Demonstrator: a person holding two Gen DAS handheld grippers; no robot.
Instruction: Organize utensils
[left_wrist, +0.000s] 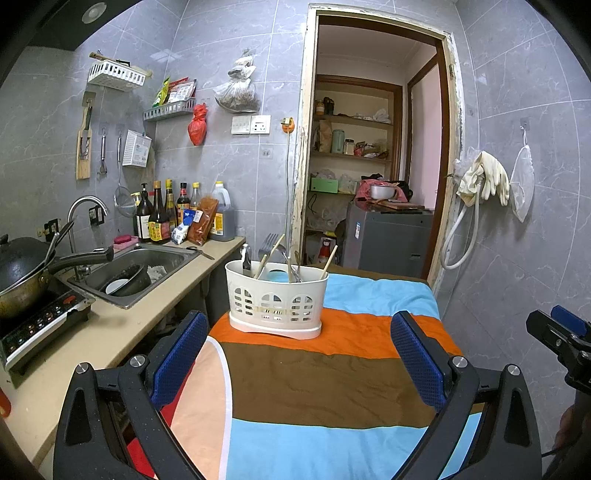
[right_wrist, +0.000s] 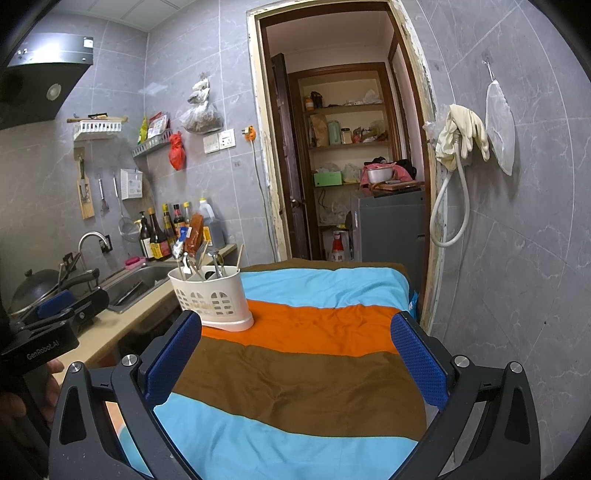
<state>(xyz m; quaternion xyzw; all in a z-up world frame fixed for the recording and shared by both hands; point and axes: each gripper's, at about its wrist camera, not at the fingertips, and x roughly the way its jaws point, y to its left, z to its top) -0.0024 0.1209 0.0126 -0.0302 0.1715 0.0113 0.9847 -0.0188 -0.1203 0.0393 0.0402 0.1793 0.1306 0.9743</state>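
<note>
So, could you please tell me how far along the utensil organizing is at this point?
Done: the utensils all appear to stand in the white caddy on the striped cloth; none lie loose. In hand: nothing; the left gripper and right gripper have open, empty jaws. Left: seemingly little, perhaps sorting between compartments.

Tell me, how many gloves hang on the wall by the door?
2 pale rubber gloves, draped together over the hose fitting right of the doorway, beside a hanging mesh bag. Folds may hide more.
</note>
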